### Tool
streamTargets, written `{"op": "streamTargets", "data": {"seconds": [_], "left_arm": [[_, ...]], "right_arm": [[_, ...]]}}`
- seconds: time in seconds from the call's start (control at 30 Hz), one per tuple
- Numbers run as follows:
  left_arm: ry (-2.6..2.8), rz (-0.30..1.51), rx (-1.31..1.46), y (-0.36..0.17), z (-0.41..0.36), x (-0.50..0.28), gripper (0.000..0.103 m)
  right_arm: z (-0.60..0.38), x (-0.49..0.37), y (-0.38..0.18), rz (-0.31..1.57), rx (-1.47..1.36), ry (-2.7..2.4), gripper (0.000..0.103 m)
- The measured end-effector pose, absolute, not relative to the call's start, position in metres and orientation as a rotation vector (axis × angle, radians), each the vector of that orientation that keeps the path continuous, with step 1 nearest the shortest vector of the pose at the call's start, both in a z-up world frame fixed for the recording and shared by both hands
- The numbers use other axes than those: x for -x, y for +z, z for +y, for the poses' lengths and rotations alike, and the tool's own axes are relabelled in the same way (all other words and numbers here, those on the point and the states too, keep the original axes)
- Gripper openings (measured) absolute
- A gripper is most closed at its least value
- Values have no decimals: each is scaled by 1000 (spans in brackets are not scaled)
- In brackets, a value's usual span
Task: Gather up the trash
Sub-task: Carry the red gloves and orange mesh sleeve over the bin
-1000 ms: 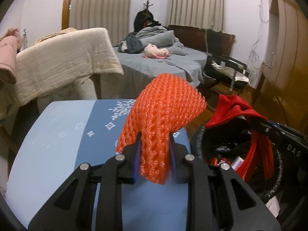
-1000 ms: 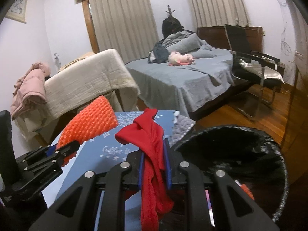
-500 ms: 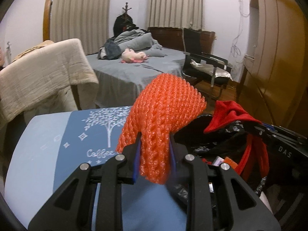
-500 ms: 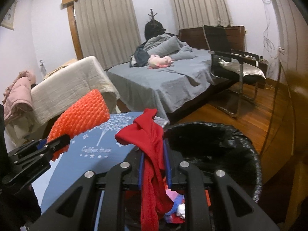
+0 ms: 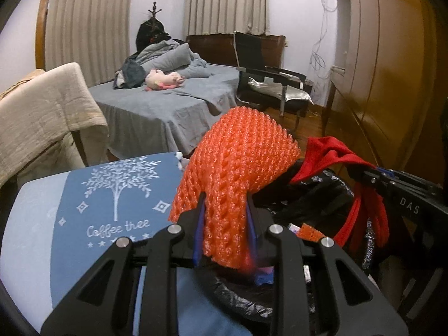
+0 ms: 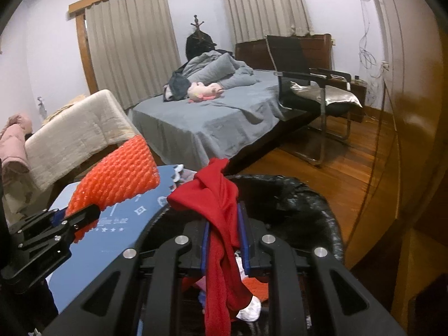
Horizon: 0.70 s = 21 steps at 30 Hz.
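Presently, two items in hand above the bin. Left gripper (image 5: 225,232): jaws clenched on an orange foam net (image 5: 238,173), which stands up out of the fingers and flares wide at the top; held over the near rim of the trash bin (image 5: 240,305), at the edge of the blue table (image 5: 92,246). Right gripper (image 6: 225,240): jaws clenched on a red cloth (image 6: 221,224), bunched above the fingers and trailing down below them into the bin mouth; the bin's black liner (image 6: 308,204) lies directly under it.

Step, as judged: carry done, drop pending; both pieces hang at or over the opening. Next move calls for parting the jaws, right first since the cloth is squarely over the hole; the net sits nearer the rim and the table edge, so a nudge further inward before release looks wise.

In the way: the two grippers are close together, the cloth draped just beside the net; the net is light and bulky and may catch on the rim or roll onto the table; the bin already holds scraps.

Around: table printed "Coffee tree"; grey bed (image 6: 224,117) with pink plush toy (image 6: 204,91); black chair (image 6: 308,84); beige blanket (image 5: 42,112); wooden floor (image 6: 336,162); curtains.
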State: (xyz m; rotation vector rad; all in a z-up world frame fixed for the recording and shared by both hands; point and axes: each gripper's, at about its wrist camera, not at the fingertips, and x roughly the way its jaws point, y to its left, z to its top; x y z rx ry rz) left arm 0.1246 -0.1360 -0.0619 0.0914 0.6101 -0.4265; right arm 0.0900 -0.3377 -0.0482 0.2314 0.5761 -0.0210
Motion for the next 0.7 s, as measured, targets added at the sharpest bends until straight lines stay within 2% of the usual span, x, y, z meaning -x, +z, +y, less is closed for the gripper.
{"op": "streamTargets", "data": {"seconds": [0.7], "left_arm": [[-516,656,-150,-101,-199,-153,24]], "right_arm": [[-390,-95,-82,628,-271,-133,18]]}}
